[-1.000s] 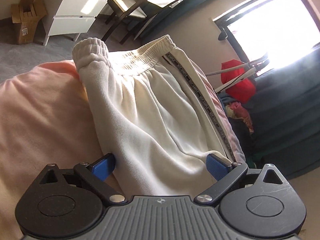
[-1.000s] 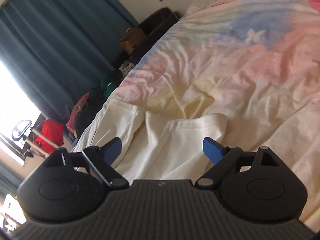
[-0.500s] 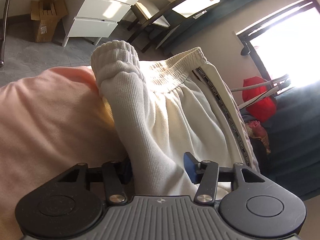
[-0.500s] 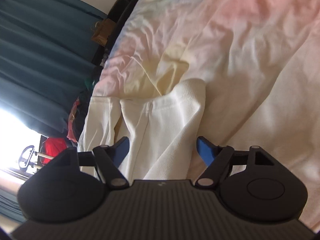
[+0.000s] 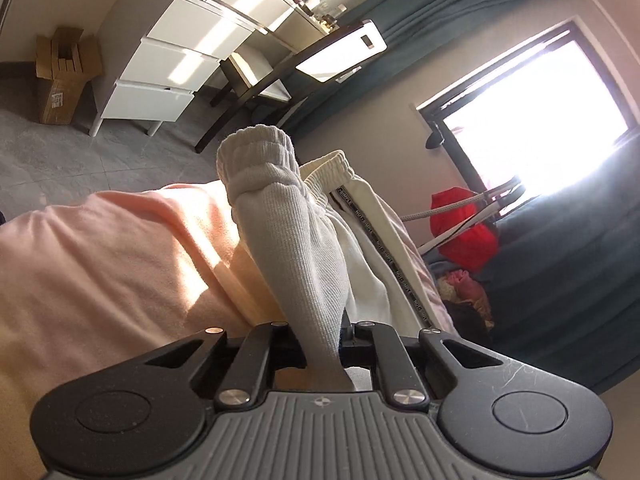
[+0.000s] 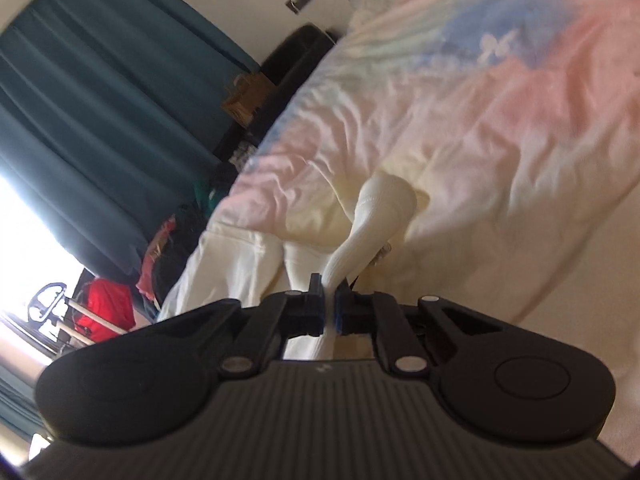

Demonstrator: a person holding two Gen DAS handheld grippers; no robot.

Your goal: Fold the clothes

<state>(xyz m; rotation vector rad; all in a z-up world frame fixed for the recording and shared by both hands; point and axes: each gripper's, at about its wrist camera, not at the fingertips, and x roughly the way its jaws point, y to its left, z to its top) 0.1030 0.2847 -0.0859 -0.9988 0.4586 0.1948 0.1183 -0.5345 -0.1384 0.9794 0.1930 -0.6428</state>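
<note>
Cream white shorts with an elastic waistband and a dark lettered side stripe lie on a pastel bedspread. My left gripper is shut on the fabric near the waistband end and bunches it into a raised ridge. In the right wrist view the same shorts lie near the bed's edge. My right gripper is shut on the hem end, which stands up in a twisted fold above the bedspread.
A white drawer unit, a cardboard box and a dark desk with a chair stand on the grey floor beyond the bed. A bright window, teal curtains, a red bag and piled clothes lie along the bed's side.
Both grippers went from open around the shorts to shut on the fabric. The cloth at each end has been pinched and lifted into a fold.
</note>
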